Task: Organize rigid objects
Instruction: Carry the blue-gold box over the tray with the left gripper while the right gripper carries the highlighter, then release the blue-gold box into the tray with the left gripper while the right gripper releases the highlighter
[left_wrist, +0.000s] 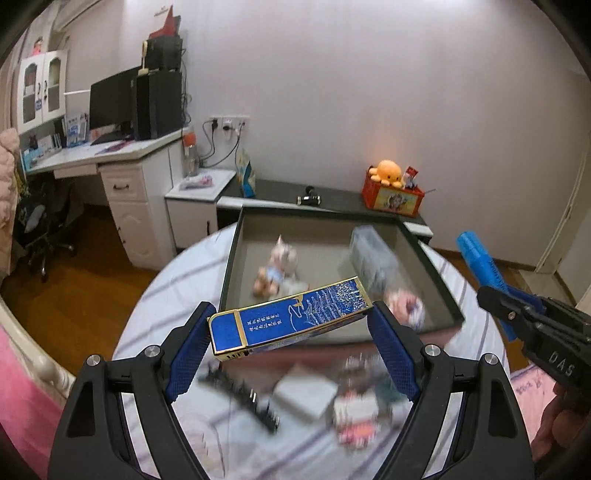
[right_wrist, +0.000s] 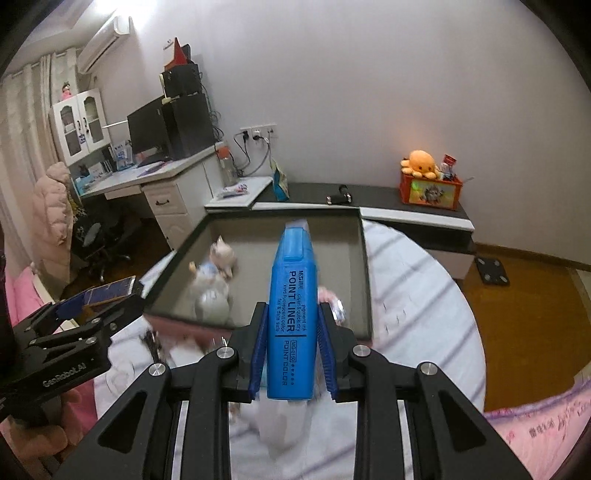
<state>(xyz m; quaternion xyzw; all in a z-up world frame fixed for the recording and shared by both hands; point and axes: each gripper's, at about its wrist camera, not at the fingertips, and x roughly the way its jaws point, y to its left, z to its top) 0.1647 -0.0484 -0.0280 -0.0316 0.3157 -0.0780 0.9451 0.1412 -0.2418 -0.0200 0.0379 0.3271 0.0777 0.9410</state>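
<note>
My left gripper (left_wrist: 291, 317) is shut on a blue and gold flat box (left_wrist: 288, 317), held crosswise by its ends above the near edge of a dark shallow tray (left_wrist: 436, 273). My right gripper (right_wrist: 293, 314) is shut on a blue "POINT LINER" highlighter (right_wrist: 293, 314), pointing forward over the tray (right_wrist: 364, 273). The highlighter also shows at the right of the left wrist view (left_wrist: 480, 262). The tray holds a small plush doll (left_wrist: 277, 269), a greyish box (left_wrist: 373, 258) and a pink and white item (left_wrist: 406, 306).
The tray lies on a round table with a striped white cloth (left_wrist: 155, 317). Below the left gripper lie a black comb-like strip (left_wrist: 240, 395), a white flat box (left_wrist: 306, 395) and a pink and white item (left_wrist: 354, 413). A low dark cabinet (left_wrist: 332, 199) with an orange toy box (left_wrist: 391, 195) stands behind.
</note>
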